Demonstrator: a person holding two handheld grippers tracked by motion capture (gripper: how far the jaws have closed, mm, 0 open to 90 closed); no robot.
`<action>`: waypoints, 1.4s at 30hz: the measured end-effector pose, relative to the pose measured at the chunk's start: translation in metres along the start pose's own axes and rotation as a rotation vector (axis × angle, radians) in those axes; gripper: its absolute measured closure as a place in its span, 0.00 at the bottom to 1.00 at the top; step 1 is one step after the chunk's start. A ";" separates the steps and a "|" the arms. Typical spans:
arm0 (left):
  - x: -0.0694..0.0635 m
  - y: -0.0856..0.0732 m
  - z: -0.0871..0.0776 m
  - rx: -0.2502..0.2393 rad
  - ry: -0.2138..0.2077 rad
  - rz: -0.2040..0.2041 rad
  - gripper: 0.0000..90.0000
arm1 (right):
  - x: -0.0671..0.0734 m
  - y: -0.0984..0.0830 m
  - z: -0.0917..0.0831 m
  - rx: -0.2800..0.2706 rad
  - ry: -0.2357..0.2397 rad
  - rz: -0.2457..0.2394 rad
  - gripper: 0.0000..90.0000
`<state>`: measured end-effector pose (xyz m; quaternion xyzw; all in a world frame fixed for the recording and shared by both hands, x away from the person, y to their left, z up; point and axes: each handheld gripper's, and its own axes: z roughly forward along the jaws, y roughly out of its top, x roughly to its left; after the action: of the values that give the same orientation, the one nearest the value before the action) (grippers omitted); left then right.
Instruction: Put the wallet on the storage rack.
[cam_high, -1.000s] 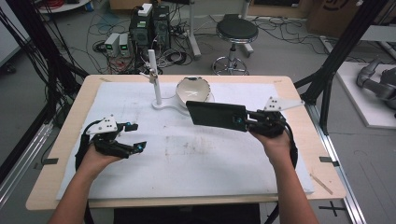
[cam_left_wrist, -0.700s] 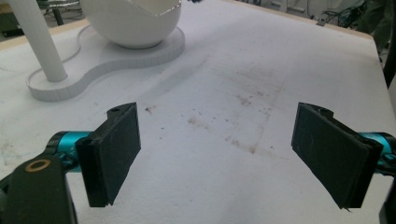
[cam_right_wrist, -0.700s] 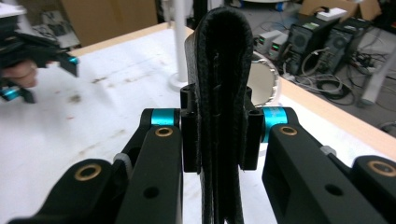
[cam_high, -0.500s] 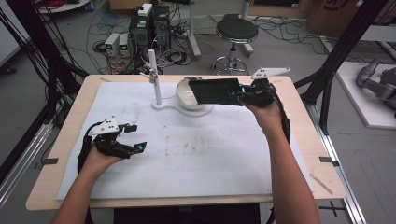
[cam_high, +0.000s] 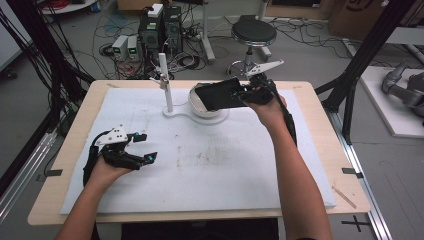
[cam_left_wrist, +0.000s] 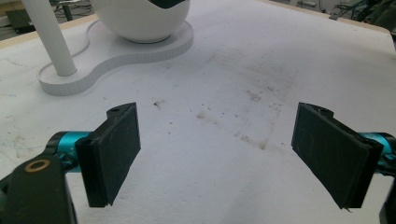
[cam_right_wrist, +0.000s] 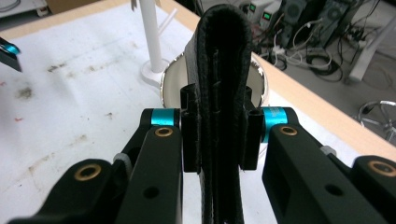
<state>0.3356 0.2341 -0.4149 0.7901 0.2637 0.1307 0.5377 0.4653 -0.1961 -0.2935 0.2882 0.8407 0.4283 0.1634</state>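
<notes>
Right claw (cam_high: 243, 93) is clamped on the flat black leather wallet (cam_high: 220, 94) right over the white bowl (cam_high: 196, 103), left claw (cam_high: 141, 148) idle and wide open on the bench (cam_high: 70, 122), so I'd lower it slowly and centered.

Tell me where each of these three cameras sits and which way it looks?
High view: above the table, looking down; both forearms, left claw, right claw.
Left gripper view: on the open left claw, facing the white bowl.
Right gripper view: on the right claw, clamping a black wallet.
All share the bowl.
</notes>
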 end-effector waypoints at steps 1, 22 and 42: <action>0.000 0.000 0.000 0.000 0.001 -0.001 0.17 | 0.000 0.001 0.003 0.008 0.004 0.007 0.85; -0.009 0.000 0.009 0.013 -0.013 0.019 0.17 | -0.004 0.018 0.021 0.087 -0.009 0.015 0.85; -0.012 0.001 0.010 0.012 -0.029 0.029 0.17 | -0.008 0.036 0.043 0.150 -0.104 0.019 0.76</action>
<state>0.3312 0.2193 -0.4167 0.7988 0.2451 0.1258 0.5348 0.5065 -0.1574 -0.2886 0.3294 0.8580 0.3504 0.1806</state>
